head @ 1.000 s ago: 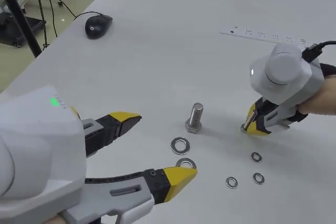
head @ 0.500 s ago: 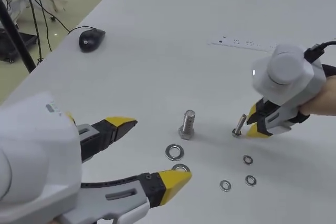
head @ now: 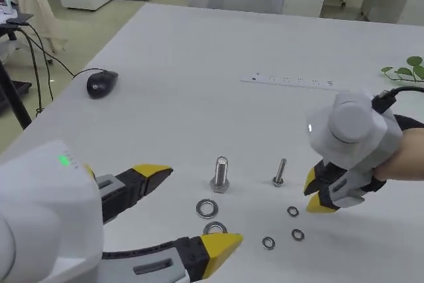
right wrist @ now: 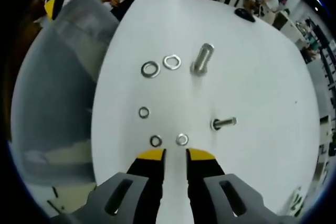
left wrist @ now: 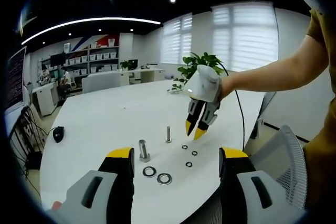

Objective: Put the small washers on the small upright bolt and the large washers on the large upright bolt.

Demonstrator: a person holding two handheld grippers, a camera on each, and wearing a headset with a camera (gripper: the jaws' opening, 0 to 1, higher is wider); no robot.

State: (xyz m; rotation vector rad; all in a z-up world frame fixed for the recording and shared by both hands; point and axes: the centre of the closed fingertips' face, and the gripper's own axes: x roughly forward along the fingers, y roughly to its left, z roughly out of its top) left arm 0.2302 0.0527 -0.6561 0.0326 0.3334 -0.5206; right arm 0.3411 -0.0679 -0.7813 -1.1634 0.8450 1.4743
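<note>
The small bolt (head: 279, 172) stands upright on its head on the white counter (head: 199, 97), its shank bare. The large bolt (head: 220, 173) stands near it on the left of the head view, also upright and bare. Three small washers (head: 293, 211) lie flat on the counter in a loose cluster just in front of the small bolt, apart from each other. Two large washers (head: 207, 208) lie flat close together just in front of the large bolt.

The right gripper (head: 316, 193) hovers just beside the small washers and the small bolt. Its yellow tips point down and are parted by a narrow gap, with nothing between them. The left gripper (head: 197, 207) sits nearer the person, its jaws spread wide and holding nothing. In the head view the large washers lie between its two tips.

Farther out on the counter lie a black mouse (head: 101, 83) on the left and a white power strip (head: 291, 81) beyond the bolts. A few leaves of a plant (head: 404, 69) show at the right edge.
</note>
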